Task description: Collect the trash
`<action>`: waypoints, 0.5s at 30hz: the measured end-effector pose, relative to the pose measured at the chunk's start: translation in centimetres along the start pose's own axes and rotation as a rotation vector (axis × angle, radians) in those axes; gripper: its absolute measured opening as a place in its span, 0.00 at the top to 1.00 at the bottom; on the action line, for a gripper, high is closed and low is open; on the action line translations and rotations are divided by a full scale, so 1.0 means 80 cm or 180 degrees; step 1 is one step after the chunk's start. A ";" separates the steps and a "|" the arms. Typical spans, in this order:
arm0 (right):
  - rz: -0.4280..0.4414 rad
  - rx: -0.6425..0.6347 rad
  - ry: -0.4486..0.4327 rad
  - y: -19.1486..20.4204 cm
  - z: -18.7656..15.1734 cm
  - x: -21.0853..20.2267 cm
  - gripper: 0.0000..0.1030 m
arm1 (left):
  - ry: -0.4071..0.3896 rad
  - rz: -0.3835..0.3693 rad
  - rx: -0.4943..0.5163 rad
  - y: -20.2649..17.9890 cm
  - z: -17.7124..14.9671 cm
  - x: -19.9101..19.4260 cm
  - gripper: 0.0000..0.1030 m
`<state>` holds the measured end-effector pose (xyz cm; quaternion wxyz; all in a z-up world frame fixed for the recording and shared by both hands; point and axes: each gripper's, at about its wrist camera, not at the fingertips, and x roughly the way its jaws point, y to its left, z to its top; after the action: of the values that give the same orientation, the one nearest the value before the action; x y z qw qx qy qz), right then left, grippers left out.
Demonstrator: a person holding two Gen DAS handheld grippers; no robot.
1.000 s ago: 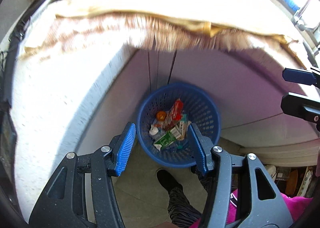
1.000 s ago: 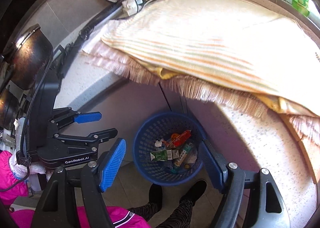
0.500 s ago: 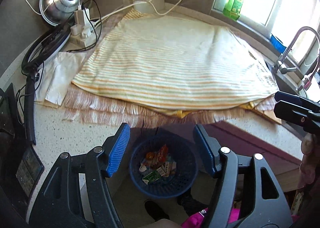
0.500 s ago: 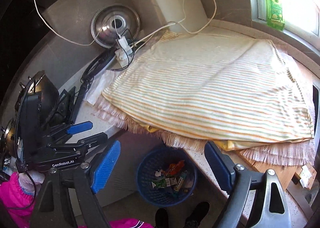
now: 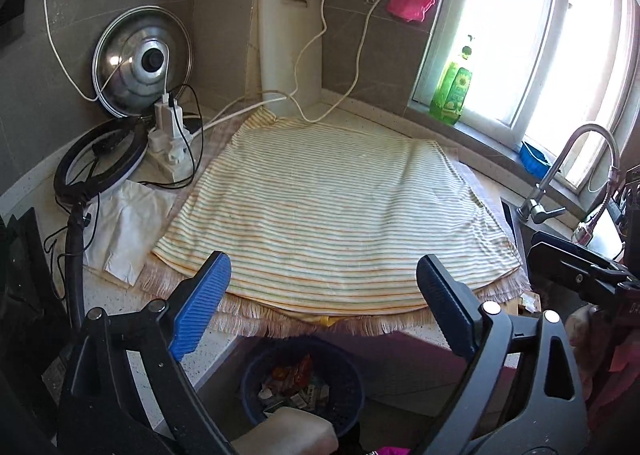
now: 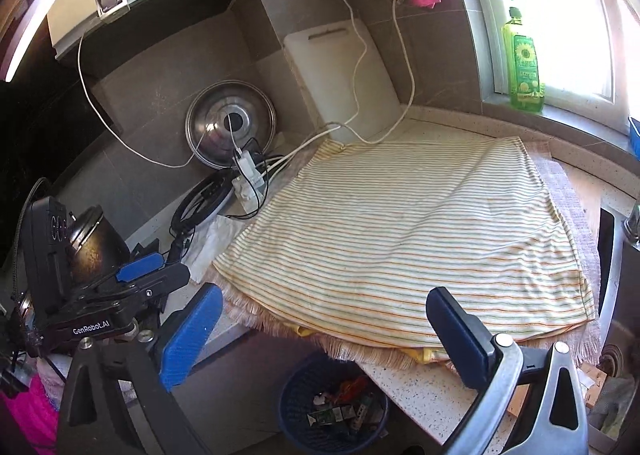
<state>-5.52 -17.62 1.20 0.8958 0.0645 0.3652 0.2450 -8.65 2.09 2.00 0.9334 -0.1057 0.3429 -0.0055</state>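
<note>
Trash (image 5: 298, 385) lies in the basket (image 5: 348, 395) below both empty claws, left (image 5: 324, 313) and right (image 6: 324, 339), jaws opening wide over the table (image 6: 420, 391).

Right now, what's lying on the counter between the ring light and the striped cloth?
A crumpled white paper sheet lies between the ring light and the striped cloth, touching the cloth's fringed underlayer; the left wrist view shows it best.

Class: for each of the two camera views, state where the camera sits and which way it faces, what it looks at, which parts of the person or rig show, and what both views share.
Left wrist: on the left gripper, looking down over the striped cloth toward the window; opening jaws empty, right gripper at the right edge.
Right wrist: on the right gripper, facing the corner with the pot lid; opening jaws empty, left gripper at left.
Shared: cloth, blue trash basket, cutting board, green bottle.
</note>
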 end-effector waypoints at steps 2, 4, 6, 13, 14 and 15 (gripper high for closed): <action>0.0019 0.0004 -0.0042 0.002 0.005 -0.004 0.00 | -0.0074 0.0029 0.0034 -0.004 0.005 -0.006 0.05; 0.0032 -0.0002 -0.0090 0.004 0.007 -0.008 0.00 | -0.0131 0.0056 0.0081 -0.008 0.009 -0.012 0.02; 0.0033 -0.0007 -0.0127 0.005 0.009 -0.009 0.00 | -0.0191 0.0085 0.0105 -0.011 0.012 -0.017 0.01; 0.0061 0.0043 -0.0162 0.003 0.012 -0.008 0.00 | -0.0231 0.0113 0.0113 -0.013 0.017 -0.021 0.01; 0.0062 0.0047 -0.0160 0.002 0.012 -0.007 0.00 | -0.0221 0.0112 0.0111 -0.013 0.017 -0.020 0.01; 0.0061 0.0048 -0.0157 0.002 0.012 -0.007 0.00 | -0.0216 0.0111 0.0110 -0.013 0.017 -0.019 0.01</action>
<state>-5.25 -17.69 2.25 0.9016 0.0807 0.3442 0.2492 -8.87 1.46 4.20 0.9461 -0.0837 0.3127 0.0084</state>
